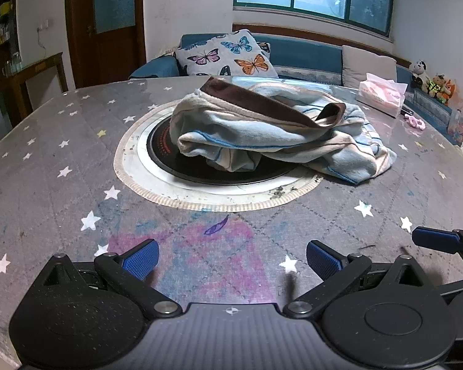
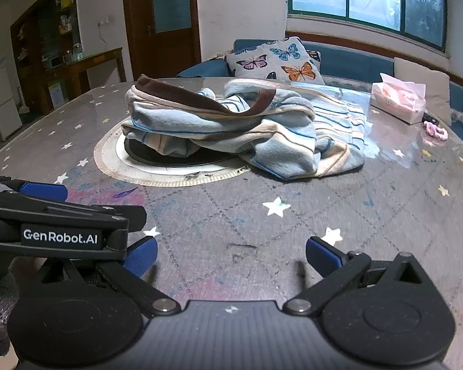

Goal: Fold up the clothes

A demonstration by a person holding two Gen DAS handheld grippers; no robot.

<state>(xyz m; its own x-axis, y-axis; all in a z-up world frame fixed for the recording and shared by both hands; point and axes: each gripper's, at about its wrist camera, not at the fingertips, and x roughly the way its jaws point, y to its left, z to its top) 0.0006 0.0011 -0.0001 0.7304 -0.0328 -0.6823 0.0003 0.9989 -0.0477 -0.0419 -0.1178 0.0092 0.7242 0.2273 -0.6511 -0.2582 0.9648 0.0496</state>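
Note:
A crumpled light-blue and beige striped garment with a brown band (image 1: 271, 129) lies in a heap on the round table, partly over the black hob in the middle; it also shows in the right wrist view (image 2: 247, 129). My left gripper (image 1: 231, 260) is open and empty, low over the near table edge, well short of the garment. My right gripper (image 2: 231, 257) is open and empty too, just right of the left one. One blue pad of the right gripper's fingers (image 1: 435, 240) shows in the left wrist view. The left gripper's body (image 2: 61, 225) shows in the right wrist view.
The table has a grey star-print cover (image 1: 61, 185) under glass. A black hob (image 1: 166, 157) sits in a white ring. A pink tissue pack (image 1: 382, 95) and a pink hair tie (image 2: 435, 129) lie at the far right. A blue sofa with a butterfly cushion (image 1: 228, 55) stands behind.

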